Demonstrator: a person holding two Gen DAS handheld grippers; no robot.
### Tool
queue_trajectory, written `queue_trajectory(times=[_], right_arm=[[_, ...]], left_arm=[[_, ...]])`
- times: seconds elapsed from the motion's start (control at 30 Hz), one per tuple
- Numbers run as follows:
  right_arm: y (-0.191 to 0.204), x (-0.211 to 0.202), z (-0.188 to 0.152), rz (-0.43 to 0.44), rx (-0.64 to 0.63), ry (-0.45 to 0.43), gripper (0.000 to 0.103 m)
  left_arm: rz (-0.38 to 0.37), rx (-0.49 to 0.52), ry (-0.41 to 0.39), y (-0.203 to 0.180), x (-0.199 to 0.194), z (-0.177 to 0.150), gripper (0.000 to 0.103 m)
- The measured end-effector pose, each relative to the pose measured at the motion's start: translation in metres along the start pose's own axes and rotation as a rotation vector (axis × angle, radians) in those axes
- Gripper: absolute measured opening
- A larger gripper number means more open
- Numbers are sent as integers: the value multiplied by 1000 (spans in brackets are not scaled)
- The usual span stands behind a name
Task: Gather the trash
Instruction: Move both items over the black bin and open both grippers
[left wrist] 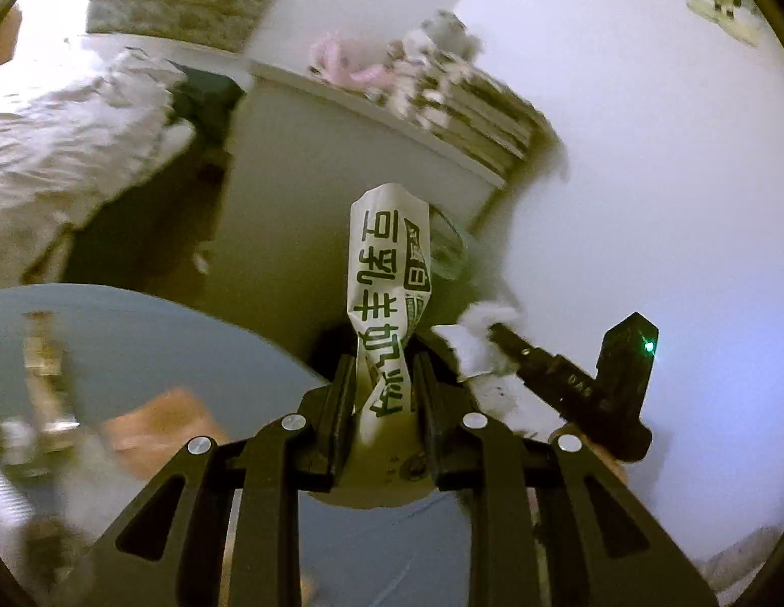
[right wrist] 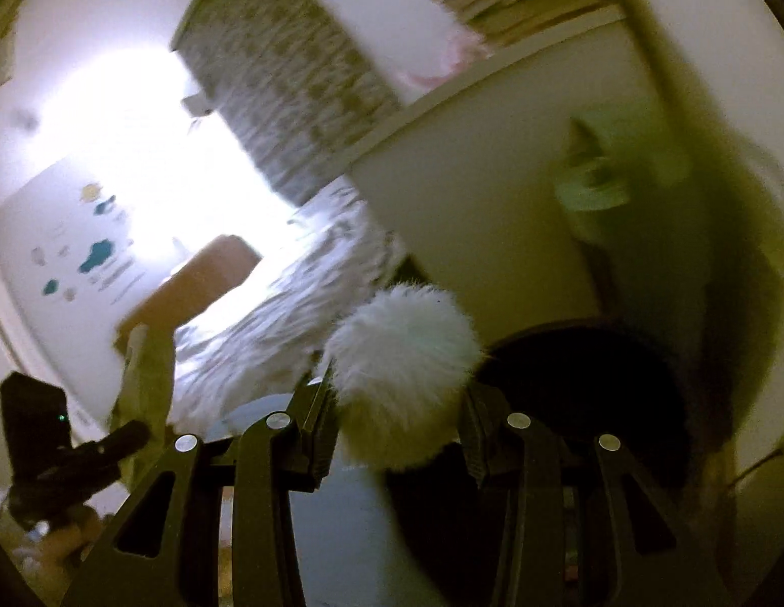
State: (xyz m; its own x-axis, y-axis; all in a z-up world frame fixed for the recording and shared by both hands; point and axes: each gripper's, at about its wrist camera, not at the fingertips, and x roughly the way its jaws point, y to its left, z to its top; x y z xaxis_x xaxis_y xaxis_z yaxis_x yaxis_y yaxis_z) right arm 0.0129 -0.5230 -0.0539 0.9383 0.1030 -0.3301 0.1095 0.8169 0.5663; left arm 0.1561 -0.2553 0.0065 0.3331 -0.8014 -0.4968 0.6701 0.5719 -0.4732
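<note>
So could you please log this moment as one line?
left gripper: shut on crumpled carton | right gripper: shut on white fluffy wad | both airborne

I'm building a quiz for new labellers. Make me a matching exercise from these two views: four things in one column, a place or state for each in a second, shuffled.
Things:
1. crumpled carton
2. fluffy white ball
3. stack of books
4. rumpled blanket

Place or state:
A. on the bed
B. pinched in the left claw
C. on top of the white cabinet
D. between the right claw fingers

Pairs: 1-B, 2-D, 3-C, 4-A
</note>
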Motion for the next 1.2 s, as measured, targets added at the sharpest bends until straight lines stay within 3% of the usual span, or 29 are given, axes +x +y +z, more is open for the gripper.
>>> queue_trajectory(times=[0.13,0.37,0.8,0.97,1.0,1.1,1.2], right_arm=[[-27,1,-5,-48,4,-16,41],[-53,17,-3,-102,6,-13,41],[-69,26,-2,-129,47,15,41],[-72,28,-3,-131,76,17,46],[-73,29,-3,-131,82,14,50],[-75,30,-1,-129,94,3,59],[-76,31,-1,-126,104,-8,67]], left_arm=[[-33,-10,52,-19,55,0,24],[-28,-12,120,-35,114,-1,25],[-9,-29,182,-36,160,-10,25],[7,-37,198,-35,167,-11,27],[12,-37,202,-35,168,-10,32],[30,-42,197,-35,166,-11,65],[46,-26,169,-37,157,-11,72]])
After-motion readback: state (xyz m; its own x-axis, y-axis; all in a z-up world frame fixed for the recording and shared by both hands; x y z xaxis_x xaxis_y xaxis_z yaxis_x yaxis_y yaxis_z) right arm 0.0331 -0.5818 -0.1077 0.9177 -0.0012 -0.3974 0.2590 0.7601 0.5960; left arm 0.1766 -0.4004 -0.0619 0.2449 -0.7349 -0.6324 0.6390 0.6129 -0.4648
